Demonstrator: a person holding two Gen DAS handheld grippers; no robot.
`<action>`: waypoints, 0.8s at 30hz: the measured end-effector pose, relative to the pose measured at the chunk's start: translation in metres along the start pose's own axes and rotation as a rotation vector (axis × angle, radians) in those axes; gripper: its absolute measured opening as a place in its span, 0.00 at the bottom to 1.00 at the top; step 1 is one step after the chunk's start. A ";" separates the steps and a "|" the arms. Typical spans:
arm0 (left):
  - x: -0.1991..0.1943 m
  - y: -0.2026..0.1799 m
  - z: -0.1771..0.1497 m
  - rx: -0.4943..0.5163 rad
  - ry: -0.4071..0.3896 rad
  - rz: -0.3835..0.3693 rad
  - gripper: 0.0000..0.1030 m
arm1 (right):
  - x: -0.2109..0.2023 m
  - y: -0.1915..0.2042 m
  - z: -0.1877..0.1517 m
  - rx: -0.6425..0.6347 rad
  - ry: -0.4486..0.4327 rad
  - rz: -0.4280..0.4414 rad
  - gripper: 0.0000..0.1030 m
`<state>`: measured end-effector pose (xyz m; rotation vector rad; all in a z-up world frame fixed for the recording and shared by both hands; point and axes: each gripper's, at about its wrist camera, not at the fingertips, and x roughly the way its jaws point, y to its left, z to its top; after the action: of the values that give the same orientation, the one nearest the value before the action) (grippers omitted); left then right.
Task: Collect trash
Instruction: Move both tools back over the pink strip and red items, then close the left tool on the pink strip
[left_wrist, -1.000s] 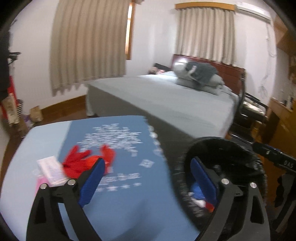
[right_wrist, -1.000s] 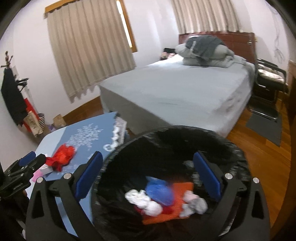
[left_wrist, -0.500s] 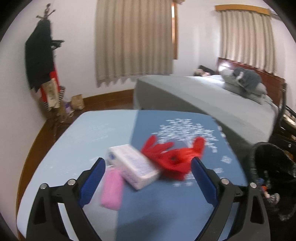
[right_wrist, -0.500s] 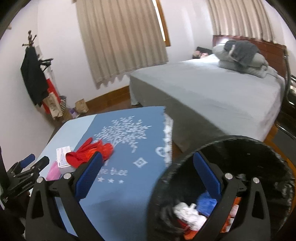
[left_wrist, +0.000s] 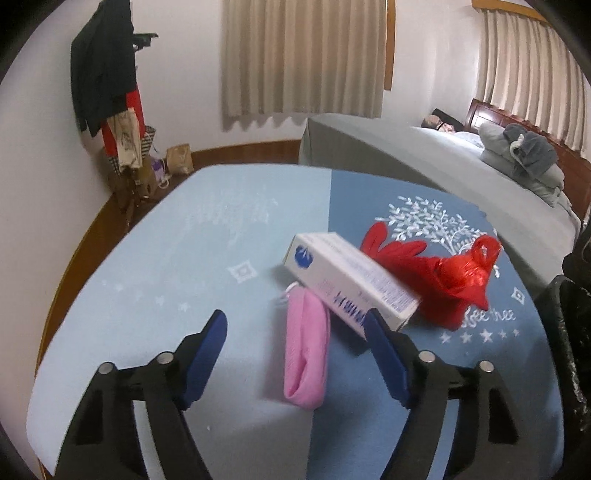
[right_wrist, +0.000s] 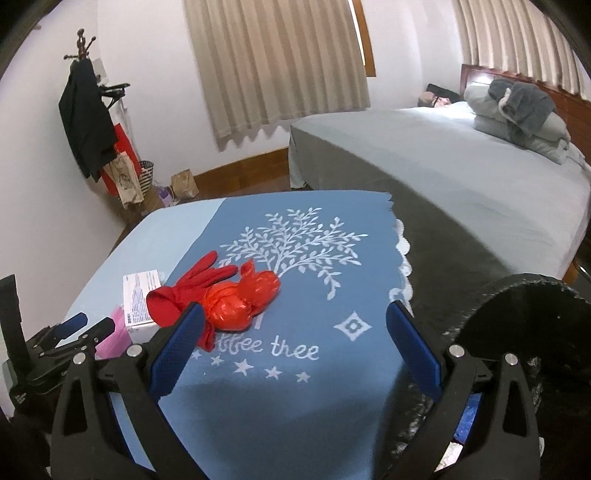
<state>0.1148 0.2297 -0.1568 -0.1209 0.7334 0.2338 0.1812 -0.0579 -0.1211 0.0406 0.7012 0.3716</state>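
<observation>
On the blue tablecloth (left_wrist: 221, 258) lie a pink soft pouch (left_wrist: 306, 354), a white carton (left_wrist: 351, 284), a red glove (left_wrist: 399, 251) and a knotted red plastic bag (left_wrist: 458, 280). My left gripper (left_wrist: 295, 350) hangs low over the table with its jaws closing. The pink pouch lies between them, and the pads stand clear of it. My right gripper (right_wrist: 295, 350) is open over bare cloth, just right of the red bag (right_wrist: 243, 299) and red glove (right_wrist: 195, 284). The right wrist view also shows the carton (right_wrist: 140, 295), the pouch (right_wrist: 114, 332) and the left gripper (right_wrist: 92, 325).
A black lined trash bin (right_wrist: 517, 332) stands off the table's right side, its rim also showing in the left wrist view (left_wrist: 572, 332). A grey bed (right_wrist: 461, 177) lies beyond. A coat stand (left_wrist: 107, 81) with bags at its foot is in the far left corner.
Both views have swung left, from the bin to the tabletop. My left gripper has come down close to the pink pouch and its jaws have narrowed. The right gripper has left the bin's mouth.
</observation>
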 end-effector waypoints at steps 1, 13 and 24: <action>0.001 0.000 -0.002 0.003 0.007 0.001 0.69 | 0.003 0.002 -0.001 -0.004 0.003 -0.001 0.93; 0.031 0.011 -0.011 -0.013 0.119 -0.038 0.23 | 0.029 0.009 -0.011 -0.016 0.053 -0.008 0.93; 0.007 0.021 0.002 -0.058 0.024 0.021 0.09 | 0.049 0.016 -0.004 -0.028 0.054 0.009 0.93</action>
<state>0.1157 0.2518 -0.1604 -0.1714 0.7522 0.2738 0.2080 -0.0263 -0.1518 0.0073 0.7491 0.3920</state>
